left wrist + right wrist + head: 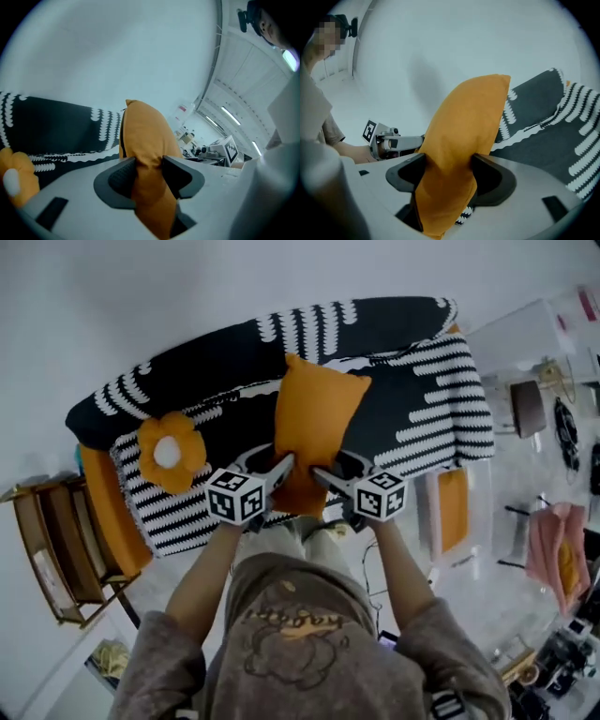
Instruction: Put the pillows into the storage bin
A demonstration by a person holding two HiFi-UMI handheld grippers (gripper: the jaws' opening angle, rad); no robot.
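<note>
The plain orange fabric pillow (314,418) is pinched at its lower corners by the fingers of the left gripper (279,467) and right gripper (323,474). It is held upright before the black-and-white striped sofa (422,399). What looks like a clear storage bin (480,512) is seen rightward.

Nothing really readable here, tbh. The sweatshirt (300,634) has an orange cursive print, but it's too small and squiggly to make out. The left marker cube (235,495) and right marker cube (381,495) only show black-and-white square patterns, no letters or numbers.
</note>
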